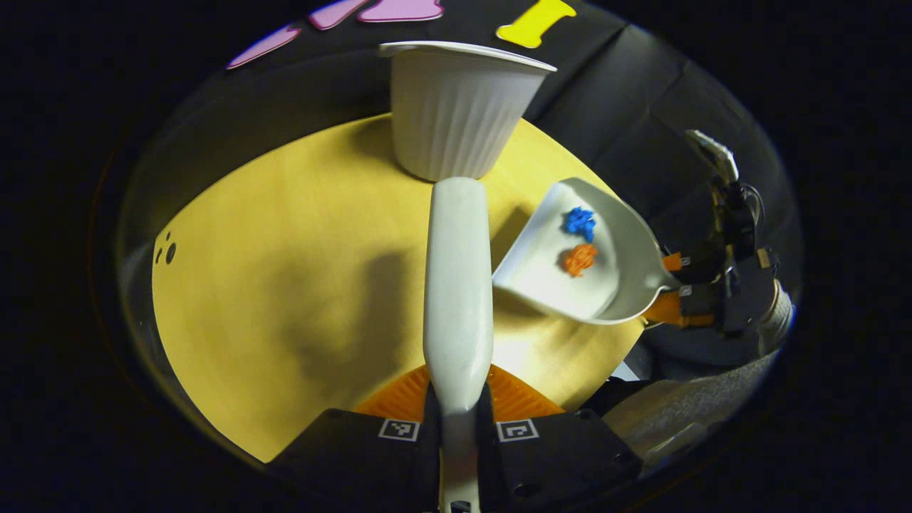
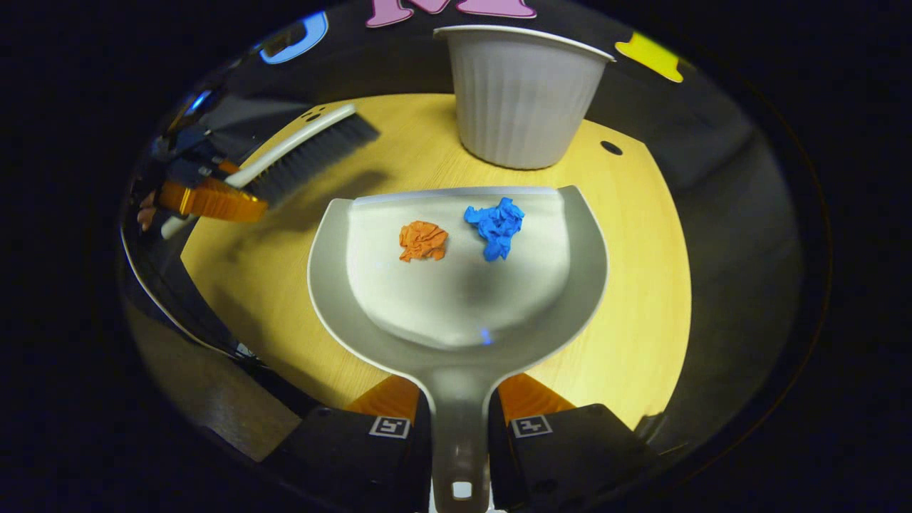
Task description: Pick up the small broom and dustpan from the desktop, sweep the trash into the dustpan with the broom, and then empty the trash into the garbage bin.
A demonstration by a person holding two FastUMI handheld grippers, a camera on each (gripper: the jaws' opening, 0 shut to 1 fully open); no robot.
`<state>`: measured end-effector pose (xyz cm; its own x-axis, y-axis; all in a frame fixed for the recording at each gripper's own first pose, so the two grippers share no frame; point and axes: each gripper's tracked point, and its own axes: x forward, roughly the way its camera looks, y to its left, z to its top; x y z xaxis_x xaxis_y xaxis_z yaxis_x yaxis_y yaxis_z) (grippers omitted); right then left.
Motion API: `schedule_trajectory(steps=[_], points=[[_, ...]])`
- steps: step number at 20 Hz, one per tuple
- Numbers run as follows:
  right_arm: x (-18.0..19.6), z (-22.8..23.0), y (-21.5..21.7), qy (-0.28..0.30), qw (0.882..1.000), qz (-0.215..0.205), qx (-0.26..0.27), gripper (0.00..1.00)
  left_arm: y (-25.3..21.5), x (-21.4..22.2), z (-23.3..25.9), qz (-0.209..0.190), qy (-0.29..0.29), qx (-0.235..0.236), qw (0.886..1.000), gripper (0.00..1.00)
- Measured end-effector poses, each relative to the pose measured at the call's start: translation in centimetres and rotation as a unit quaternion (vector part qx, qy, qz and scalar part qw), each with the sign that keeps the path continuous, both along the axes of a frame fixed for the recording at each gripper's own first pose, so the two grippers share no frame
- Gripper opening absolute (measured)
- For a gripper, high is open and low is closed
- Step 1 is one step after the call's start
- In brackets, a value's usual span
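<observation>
Two grippers are at work, and both have their tools in hand: the right gripper [image 2: 459,427] has its fingers closed tight on the handle of the white dustpan [image 2: 456,285], and the left gripper [image 1: 459,420] is clamped on the white handle of the small broom [image 1: 457,285], whose dark bristles [image 2: 313,160] show in the right gripper view, raised off to the left. Lying in the pan, toward its front lip, are a crumpled orange paper scrap [image 2: 422,240] and a crumpled blue paper scrap [image 2: 496,226], just beside each other but apart. The pan looks lifted clear of the round yellow wooden desktop [image 2: 641,285], judging by the shadow under it in the left gripper view, though I can't be sure how high. Beyond the pan's front edge, at the far side of the desk, stands the white ribbed garbage bin [image 2: 520,100], upright and open. To my eye the sweeping is done and the emptying step is in hand. The next move calls for carrying the pan level to the bin's rim, then tipping it forward over the opening so both scraps slide in; tilting too soon would drop them on the desk. As for writing, I can read no brand or label on any tool; the grippers carry only small square black-and-white markers.
</observation>
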<state>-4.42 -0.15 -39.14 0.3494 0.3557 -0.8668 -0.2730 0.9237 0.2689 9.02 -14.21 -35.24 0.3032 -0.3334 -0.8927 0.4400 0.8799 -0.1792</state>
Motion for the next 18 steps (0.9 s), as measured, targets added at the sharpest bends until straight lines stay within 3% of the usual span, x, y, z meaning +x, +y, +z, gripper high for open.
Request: schedule_trajectory(steps=[2, 6, 7, 8, 9, 10, 12, 13, 18], points=[[0.0, 0.9, -0.1, 0.004, 1.000, -0.019, -0.007, 0.36, 1.3, -1.2, -0.7, 0.008, -0.004, 0.007, 1.000, 0.25], [1.8, 3.1, 0.1, -0.001, 0.998, -0.053, -0.021, 0.37, -0.5, -3.2, -3.6, 0.009, 0.005, 0.008, 1.000, 0.25], [2.3, 3.5, -0.1, -0.007, 0.998, -0.060, -0.026, 0.41, 0.2, -3.1, -4.1, 0.010, 0.007, 0.007, 1.000, 0.25], [3.0, 4.0, -0.4, -0.014, 0.997, -0.068, -0.029, 0.36, 0.7, -3.0, -4.5, 0.012, 0.009, 0.007, 1.000, 0.25], [3.5, 4.4, -0.7, -0.021, 0.997, -0.074, -0.028, 0.41, 1.2, -3.2, -4.8, 0.014, 0.008, 0.007, 1.000, 0.25], [4.2, 4.7, -1.0, -0.029, 0.996, -0.082, -0.025, 0.36, 1.6, -3.2, -4.9, 0.017, 0.010, 0.005, 1.000, 0.25], [5.0, 5.0, -1.2, -0.045, 0.994, -0.093, -0.030, 0.41, 2.1, -3.5, -5.2, 0.025, 0.014, -0.002, 1.000, 0.25], [5.8, 5.3, -1.8, -0.055, 0.993, -0.094, -0.042, 0.36, 2.5, -3.4, -5.4, 0.026, 0.013, -0.004, 1.000, 0.25], [8.4, 5.5, -4.9, -0.079, 0.988, -0.075, -0.114, 0.36, 4.2, -3.5, -5.8, 0.029, 0.013, -0.007, 0.999, 0.25]])
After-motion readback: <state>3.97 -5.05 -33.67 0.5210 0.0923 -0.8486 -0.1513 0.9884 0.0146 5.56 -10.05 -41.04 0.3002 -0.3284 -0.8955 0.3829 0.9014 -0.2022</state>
